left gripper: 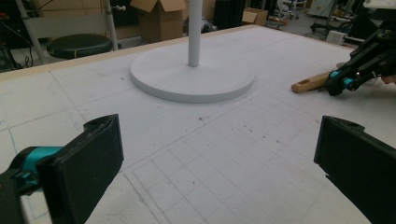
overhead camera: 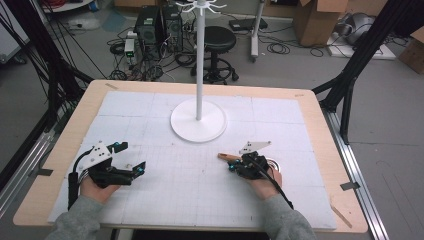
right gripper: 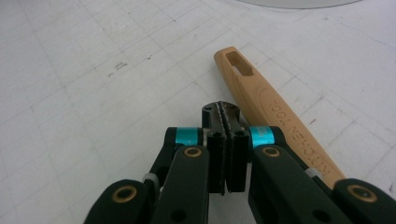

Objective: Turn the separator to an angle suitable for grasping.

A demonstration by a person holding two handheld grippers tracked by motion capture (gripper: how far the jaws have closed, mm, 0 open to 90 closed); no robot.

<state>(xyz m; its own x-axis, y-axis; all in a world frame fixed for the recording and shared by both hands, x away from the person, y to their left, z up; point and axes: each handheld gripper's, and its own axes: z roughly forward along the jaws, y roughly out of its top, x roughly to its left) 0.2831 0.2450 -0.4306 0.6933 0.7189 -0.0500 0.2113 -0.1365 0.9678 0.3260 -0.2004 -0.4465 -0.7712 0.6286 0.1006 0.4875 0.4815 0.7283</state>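
Both hand-held grippers low on the surface (overhead camera: 150,200), near side of the stand base (overhead camera: 198,121).
We see the left hand-held gripper (overhead camera: 134,161) jaws apart, empty, open mat ahead; right hand-held gripper (right gripper: 226,112) jaws together, empty, touching nothing, wooden handle (right gripper: 261,105) just beside it, base-side.

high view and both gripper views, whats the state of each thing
left gripper: open, nothing between its jaws
right gripper: shut, empty, beside the wooden handle
wooden handle: lying flat on the table
white stand: upright on its round base
table: covered with a white gridded mat
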